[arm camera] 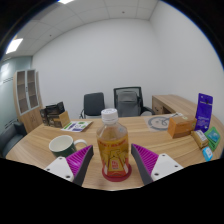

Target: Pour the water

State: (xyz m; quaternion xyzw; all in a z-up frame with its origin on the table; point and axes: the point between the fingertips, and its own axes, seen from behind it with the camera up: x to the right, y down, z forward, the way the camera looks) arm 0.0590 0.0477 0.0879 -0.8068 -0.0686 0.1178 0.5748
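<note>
Between the two fingers of the gripper [113, 163] stands a clear plastic bottle [114, 148] with a white cap, an orange-yellow drink inside and a red and yellow label. It is upright on the pale wooden tabletop [150, 139]. The purple pads [150, 160] on the fingers flank the lower part of the bottle, one at each side, very close to it; whether they press on it or leave a thin gap cannot be told, so the grip state is unclear. Just to the left of the left finger sits a green mug [62, 146] with a white inside, near the bottle but apart from it. Beyond it, further left, lie some books and small items [76, 126], and a cardboard box [32, 118] stands at the far left of the tabletop. To the right and ahead of the fingers there is an orange box [182, 127], with a round pale object [159, 122] beyond it and a tall purple package [204, 110] further right. Two black office chairs [128, 100] stand beyond the tabletop against a white wall, and a shelf unit [27, 88] stands at the far left
</note>
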